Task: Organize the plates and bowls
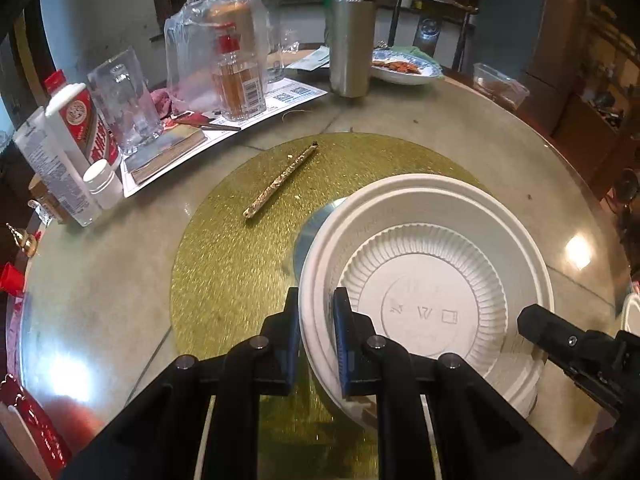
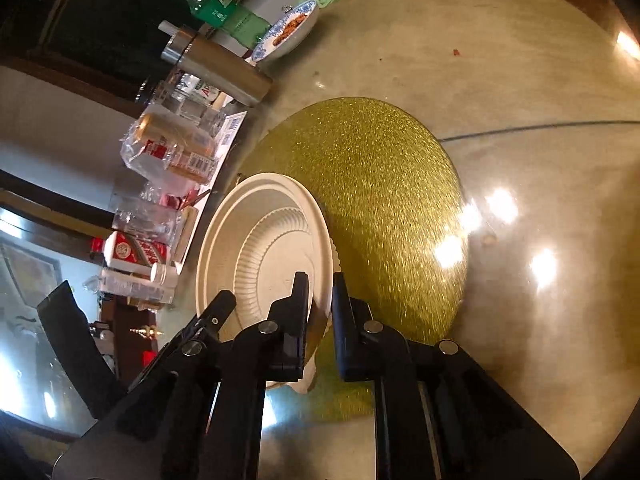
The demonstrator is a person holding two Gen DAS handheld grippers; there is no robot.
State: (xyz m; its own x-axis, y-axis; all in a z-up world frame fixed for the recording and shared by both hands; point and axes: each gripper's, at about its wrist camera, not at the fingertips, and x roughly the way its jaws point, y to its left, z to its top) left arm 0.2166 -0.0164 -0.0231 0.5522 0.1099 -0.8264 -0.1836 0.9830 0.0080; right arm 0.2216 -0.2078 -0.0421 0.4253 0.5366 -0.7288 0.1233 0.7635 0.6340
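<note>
A stack of white disposable dishes (image 1: 432, 276) sits on the gold glitter turntable (image 1: 248, 264): a ribbed plate (image 1: 424, 308) nested in a wider bowl. My left gripper (image 1: 316, 312) straddles the stack's near-left rim, one finger outside, one inside, closed on it. In the right wrist view the same stack (image 2: 260, 248) is seen tilted, and my right gripper (image 2: 320, 296) is closed on its opposite rim. The right gripper's finger also shows in the left wrist view (image 1: 536, 320).
Round stone table (image 1: 500, 140). At the back left stand liquor bottles (image 1: 240, 76), a glass mug (image 1: 124, 100), a steel flask (image 1: 350, 36), a book (image 1: 168, 152) and a blue-patterned food plate (image 1: 404, 68). A thin gold stick (image 1: 280, 180) lies on the turntable.
</note>
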